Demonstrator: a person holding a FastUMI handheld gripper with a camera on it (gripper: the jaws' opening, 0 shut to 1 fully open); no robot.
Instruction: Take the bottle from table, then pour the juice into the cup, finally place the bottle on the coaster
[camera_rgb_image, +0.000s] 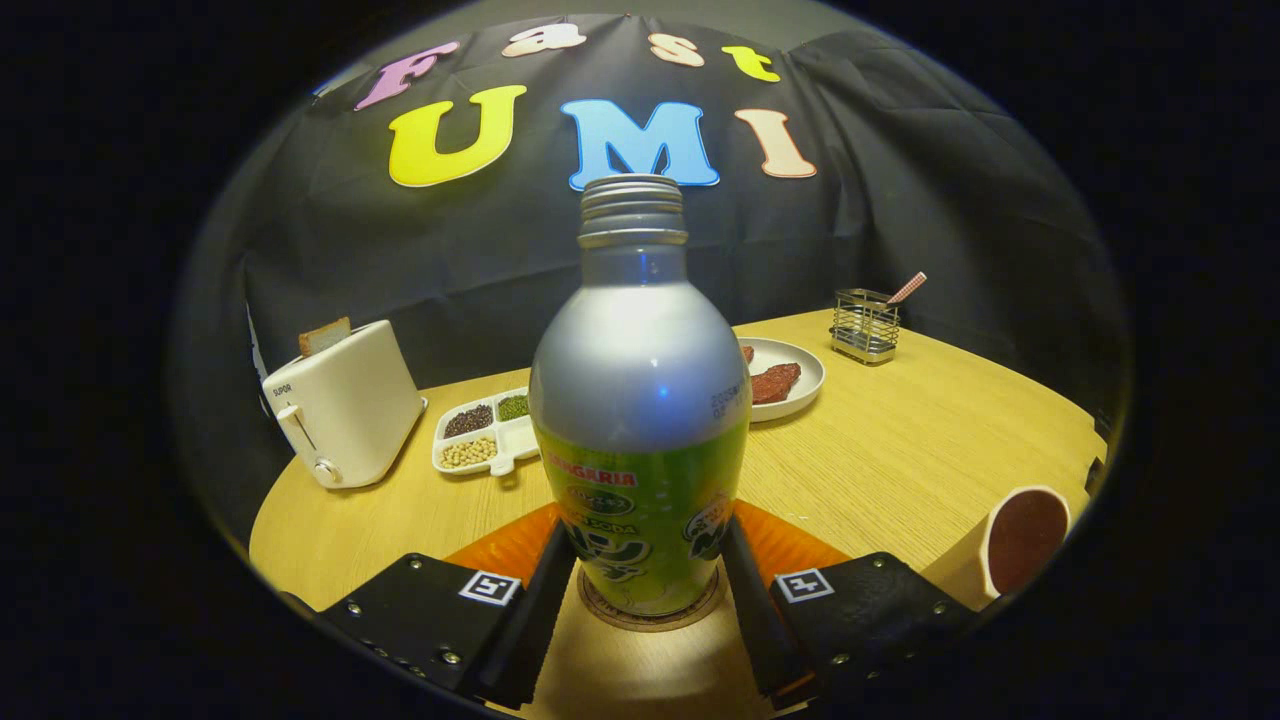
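I see the soda bottle (640, 400) upright on the round coaster (650, 612) at lower centre. My gripper (648, 590) fingers flank its base; I cannot tell whether they press. The cup (1022, 540) sits lower right on the counter (900, 450).

Your fingers (648, 590) flank the bottle (640, 420) blocking the way ahead; bare counter (900, 450) lies open rightward, between plate (790, 375) and cup (1020, 540).

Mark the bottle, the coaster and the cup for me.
bottle (640, 400): gripper view, silver shoulder, between the fingers.
coaster (650, 618): gripper view, front rim under the bottle.
cup (1025, 540): gripper view, dark inside, beyond the fingers.
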